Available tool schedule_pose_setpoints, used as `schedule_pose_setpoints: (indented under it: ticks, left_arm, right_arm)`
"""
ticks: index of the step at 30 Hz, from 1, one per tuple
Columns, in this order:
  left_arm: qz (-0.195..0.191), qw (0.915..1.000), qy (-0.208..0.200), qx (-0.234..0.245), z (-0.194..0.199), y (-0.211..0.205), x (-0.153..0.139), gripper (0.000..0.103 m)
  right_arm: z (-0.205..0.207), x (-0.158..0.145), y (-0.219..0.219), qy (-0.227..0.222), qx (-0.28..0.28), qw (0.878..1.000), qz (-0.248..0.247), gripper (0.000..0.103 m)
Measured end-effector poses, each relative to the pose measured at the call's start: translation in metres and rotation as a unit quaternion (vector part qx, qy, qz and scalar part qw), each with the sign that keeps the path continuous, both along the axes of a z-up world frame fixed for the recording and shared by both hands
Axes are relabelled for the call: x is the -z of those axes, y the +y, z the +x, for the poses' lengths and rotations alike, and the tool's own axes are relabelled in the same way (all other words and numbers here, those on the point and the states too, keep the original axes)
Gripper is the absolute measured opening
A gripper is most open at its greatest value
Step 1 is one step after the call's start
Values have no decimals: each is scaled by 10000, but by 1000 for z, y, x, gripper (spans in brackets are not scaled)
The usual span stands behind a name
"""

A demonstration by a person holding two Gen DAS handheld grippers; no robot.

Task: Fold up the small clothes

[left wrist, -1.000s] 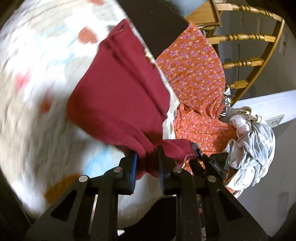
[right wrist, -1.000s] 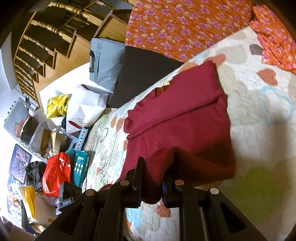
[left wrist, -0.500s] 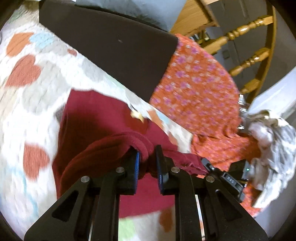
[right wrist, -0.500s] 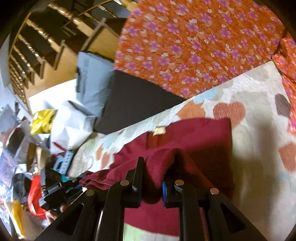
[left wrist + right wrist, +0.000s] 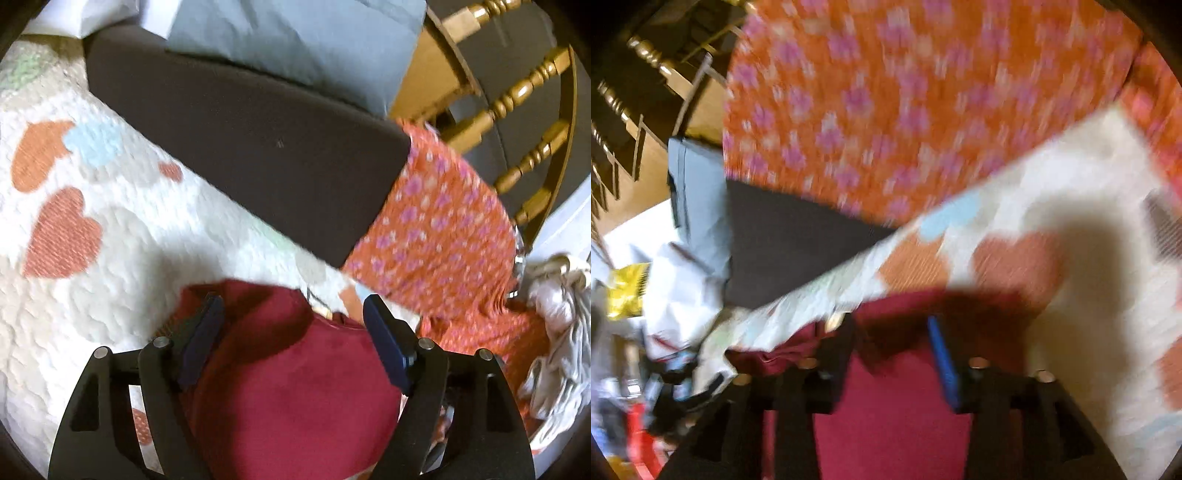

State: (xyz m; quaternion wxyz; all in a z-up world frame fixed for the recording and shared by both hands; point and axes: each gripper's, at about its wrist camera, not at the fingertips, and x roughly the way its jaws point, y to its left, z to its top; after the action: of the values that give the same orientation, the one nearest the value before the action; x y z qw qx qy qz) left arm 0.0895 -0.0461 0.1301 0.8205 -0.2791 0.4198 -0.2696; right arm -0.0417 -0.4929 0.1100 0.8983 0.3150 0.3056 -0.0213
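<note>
Looking along my left gripper (image 5: pixel 293 317), I see its two dark fingers spread wide apart, holding nothing, with the dark red garment (image 5: pixel 291 387) lying beneath and between them. The garment rests on a white quilt (image 5: pixel 110 280) patterned with orange and pale blue hearts. Beyond the quilt lies a dark brown cushion (image 5: pixel 251 147), and behind that a pale grey pillow (image 5: pixel 295 40). To the right, an orange floral cloth (image 5: pixel 439 229) touches the cushion's end. A crumpled white bundle (image 5: pixel 557 332) sits at the far right, near a wooden chair with turned spindles (image 5: pixel 517 96).

My right gripper (image 5: pixel 892 345) also has its fingers apart, gripping nothing; this view is blurred. The same dark red garment (image 5: pixel 897 417) lies below its fingers on the quilt (image 5: pixel 1089 295), partly in shadow. The orange floral cloth (image 5: pixel 905 92) fills the top of the view, with the dark cushion (image 5: pixel 783 240) to its left.
</note>
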Motion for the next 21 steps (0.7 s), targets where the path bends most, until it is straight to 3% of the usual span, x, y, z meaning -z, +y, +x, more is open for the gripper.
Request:
schedule_pose_setpoints:
  ticks: [2,5,10,12,14,16,18,21]
  left_arm:
    - [103,9999,-90,73,-3,-1,-2,79]
    - [480,9985,-90,264,-7,-17,10,79]
    - [901,9945,392,361,7,-49,51,78]
    - [1143,9924,416,210,17,-52,61,78]
    - [1299,9896,616,-84,36,-46,76,78]
    - [1181,9896,796,-188,46,-41,87,78]
    - [1175,9898,783,-190,49,-41,88,78]
    - [1502,9870,564,-52,44,-49,82,78]
  right_arm:
    - [-11,-12,-1,-181,115,9996,-157,44]
    - [-13,-15,16,-210,-353,9984,-398,43]
    - [22,6,58,125,-1002,9896,-1027,42]
    - [37,16,55,232,-908,9899,-1068,42]
    - [49,27,37,526,-470,9916,-1081,42]
    - [61,42,10,693,-91,9954,-656,42]
    - [68,55,-2,810,-116,9961,-342,39]
    - [65,43,8,819,-257,9934,-758,39]
